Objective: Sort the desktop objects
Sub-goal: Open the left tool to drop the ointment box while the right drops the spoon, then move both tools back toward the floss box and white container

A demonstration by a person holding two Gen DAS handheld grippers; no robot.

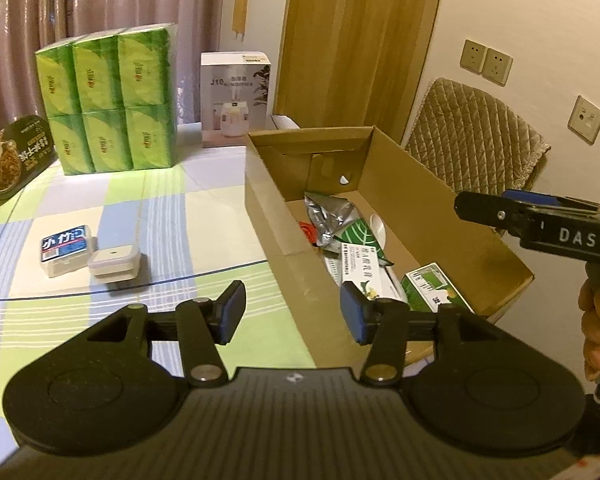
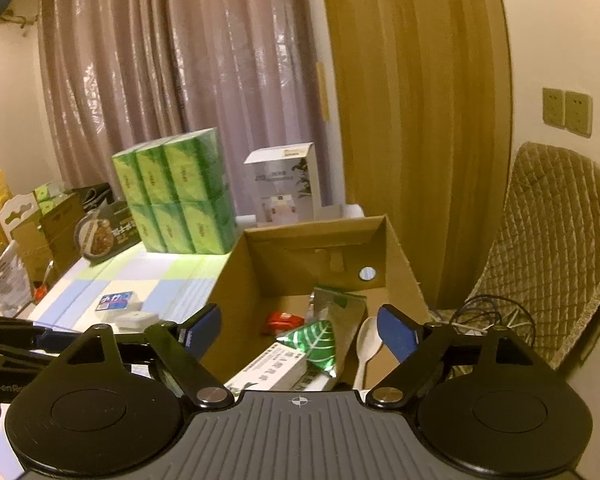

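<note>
Green carton [image 1: 436, 290] in the cardboard box [image 1: 440, 184] (half behind a gripper finger)

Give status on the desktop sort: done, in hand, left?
Done: foil pouch, white spoon, toothpaste box and red packet lie in the cardboard box. In hand: nothing; left gripper and right gripper open. Left: floss pick box and small white case on the table.

Curtain [image 2: 172, 80]: pinkish, pleated, behind the tabletop
Door [image 1: 352, 40]: wooden, beside the curtain
Chair [image 1: 472, 136]: quilted beige cover, against the wall
Wall sockets [image 1: 486, 62]: a pair above the chair
Cables [image 2: 488, 316]: tangled on the chair seat
</note>
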